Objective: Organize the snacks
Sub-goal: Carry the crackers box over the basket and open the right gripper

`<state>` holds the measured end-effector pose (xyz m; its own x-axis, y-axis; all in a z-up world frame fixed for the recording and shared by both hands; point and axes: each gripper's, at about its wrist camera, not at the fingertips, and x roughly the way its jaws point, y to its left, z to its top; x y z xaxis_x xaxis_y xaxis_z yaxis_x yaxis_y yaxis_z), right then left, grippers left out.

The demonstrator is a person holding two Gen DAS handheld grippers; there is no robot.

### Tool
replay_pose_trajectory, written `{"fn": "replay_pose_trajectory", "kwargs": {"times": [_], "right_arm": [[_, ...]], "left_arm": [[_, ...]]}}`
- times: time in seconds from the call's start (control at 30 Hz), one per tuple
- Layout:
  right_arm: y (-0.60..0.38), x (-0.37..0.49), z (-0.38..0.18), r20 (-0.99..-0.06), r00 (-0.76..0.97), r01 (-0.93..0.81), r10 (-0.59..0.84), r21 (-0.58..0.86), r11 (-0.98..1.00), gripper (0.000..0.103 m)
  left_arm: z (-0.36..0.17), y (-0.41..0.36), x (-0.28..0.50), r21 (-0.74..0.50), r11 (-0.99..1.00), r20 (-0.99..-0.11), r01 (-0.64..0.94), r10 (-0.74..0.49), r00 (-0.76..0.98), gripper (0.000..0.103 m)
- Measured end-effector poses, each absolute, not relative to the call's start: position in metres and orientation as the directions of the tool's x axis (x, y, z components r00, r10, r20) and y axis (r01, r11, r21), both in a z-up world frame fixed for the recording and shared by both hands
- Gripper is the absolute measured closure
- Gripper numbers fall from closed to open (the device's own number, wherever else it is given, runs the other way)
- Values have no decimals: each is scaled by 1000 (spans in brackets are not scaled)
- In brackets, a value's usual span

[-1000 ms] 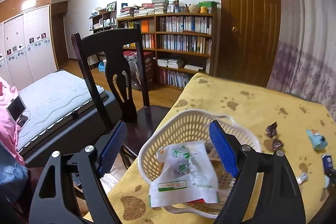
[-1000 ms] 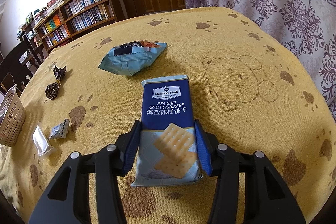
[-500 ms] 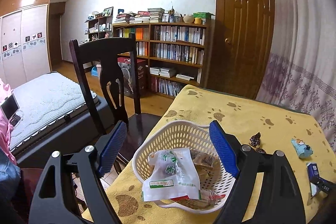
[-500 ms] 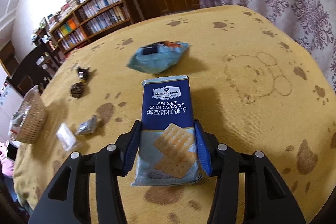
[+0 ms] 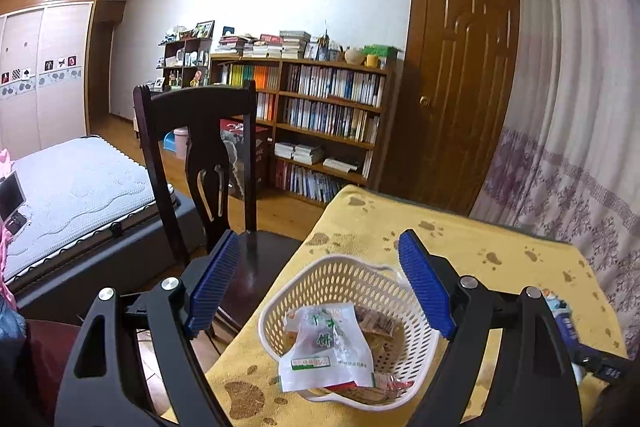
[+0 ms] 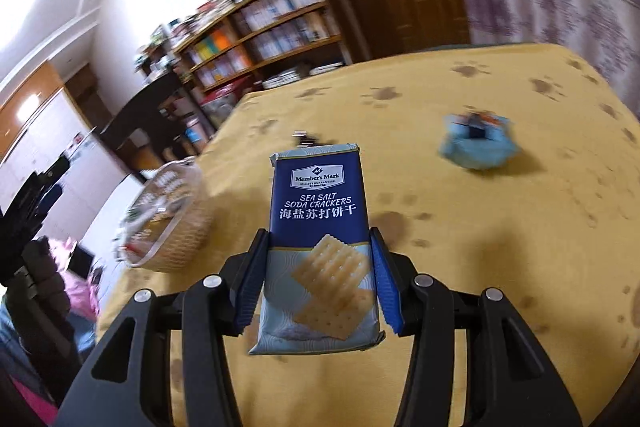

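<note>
The right tool [image 6: 316, 283] is clamped on a blue cracker packet [image 6: 319, 239], its pads pressed against both long sides, the packet lifted clear of the yellow table [image 6: 500, 247]; ahead and to its left sits the white basket [image 6: 172, 227], ahead and to its right a light-blue snack bag [image 6: 476, 143], blurred. The left tool [image 5: 320, 291] hangs with its jaws wide apart and nothing between them; the basket [image 5: 416, 327] lies just below and ahead, between the pads, with a white snack packet [image 5: 326, 347] draped over its near rim; a dark chair [image 5: 200, 147] stands ahead to its left.
</note>
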<state>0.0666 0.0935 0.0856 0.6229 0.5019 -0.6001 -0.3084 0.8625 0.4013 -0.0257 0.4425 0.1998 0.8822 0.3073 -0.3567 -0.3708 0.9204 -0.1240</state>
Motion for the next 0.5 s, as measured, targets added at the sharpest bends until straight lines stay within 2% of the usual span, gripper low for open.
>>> {"fn": "replay_pose_trajectory", "kwargs": {"times": [0.2,0.5], "right_arm": [[157,72,105,-592,580,-389,560,402,829,54],[246,93,112,-617,445,-457,649,468,757,54]], "left_arm": [[212,459,-43,-189,907,-322,-375,304,897,21],[221,464,-52,-221,909,-296,-352,282,913,21]]}}
